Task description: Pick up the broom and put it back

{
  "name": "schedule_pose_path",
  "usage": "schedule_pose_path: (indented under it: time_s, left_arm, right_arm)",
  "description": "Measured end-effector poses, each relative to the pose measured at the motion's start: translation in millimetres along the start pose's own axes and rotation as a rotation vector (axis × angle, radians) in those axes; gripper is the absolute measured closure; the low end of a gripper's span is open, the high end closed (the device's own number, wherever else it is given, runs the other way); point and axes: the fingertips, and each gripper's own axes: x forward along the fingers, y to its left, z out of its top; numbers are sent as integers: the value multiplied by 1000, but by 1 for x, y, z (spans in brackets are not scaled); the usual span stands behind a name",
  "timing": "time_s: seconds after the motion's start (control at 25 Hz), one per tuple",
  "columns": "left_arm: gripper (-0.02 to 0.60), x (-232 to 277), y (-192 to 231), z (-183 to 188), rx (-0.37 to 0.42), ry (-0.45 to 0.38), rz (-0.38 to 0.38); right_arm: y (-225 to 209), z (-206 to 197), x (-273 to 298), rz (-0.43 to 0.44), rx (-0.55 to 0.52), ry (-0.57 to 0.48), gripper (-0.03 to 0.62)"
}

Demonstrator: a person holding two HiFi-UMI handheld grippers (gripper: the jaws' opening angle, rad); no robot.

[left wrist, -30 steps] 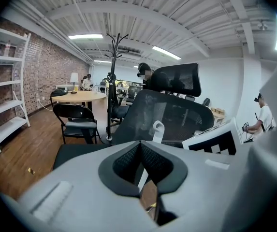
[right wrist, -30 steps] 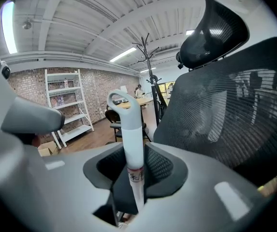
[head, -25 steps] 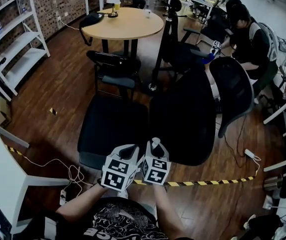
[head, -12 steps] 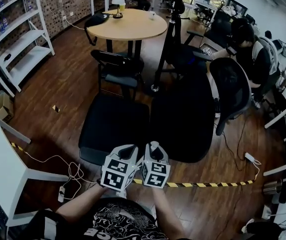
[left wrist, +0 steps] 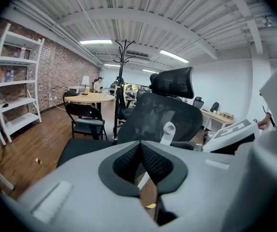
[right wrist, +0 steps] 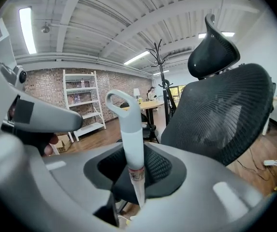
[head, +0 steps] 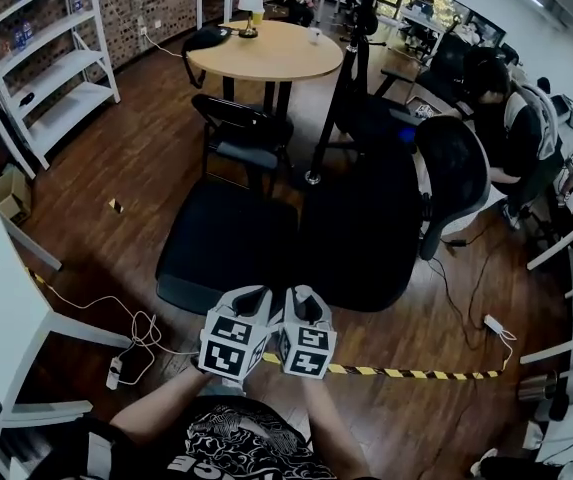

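While the two grippers hang side by side close before the person's chest, the right gripper (right wrist: pixel 134 180) has its jaws clamped on the broom (right wrist: pixel 128 129). Its pale handle stands upright between the dark pads, and the looped end rises above them. Whatever lies below the jaws is hidden, so the brush end cannot be seen. The left gripper (left wrist: pixel 140 149) has its jaws pressed together with nothing in them. From its own view the broom's loop (left wrist: pixel 167 132) shows just to the right, in front of the mesh back of the chair (left wrist: pixel 157 115).

From the head view, the left gripper (head: pixel 249 301) and right gripper (head: pixel 304 300) nearly touch, their marker cubes facing up. Just beyond them stands the black chair (head: pixel 366 228), seat to the left and back to the right. Striped tape (head: pixel 406 373) runs across the wooden floor (head: pixel 116 178) to the right of the grippers. Farther off stands a round tabletop (head: pixel 266 53) with a folding chair (head: pixel 236 133) before it. A rack (head: pixel 341 78) stands beside it, and a white shelf (head: pixel 46 58) is at the left wall.
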Motion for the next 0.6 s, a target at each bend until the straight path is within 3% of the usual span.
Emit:
schedule_pose_path:
  time_s: [0.32,0.6]
  left_arm:
    - [577,-25,-23,-4,-19,-55,30]
    - [577,-50,-47,4,-9,-151,57]
  right_arm:
    - [5,13,-43,38,-30,-40,499]
    - [8,33,-90,65,-57,-92,499]
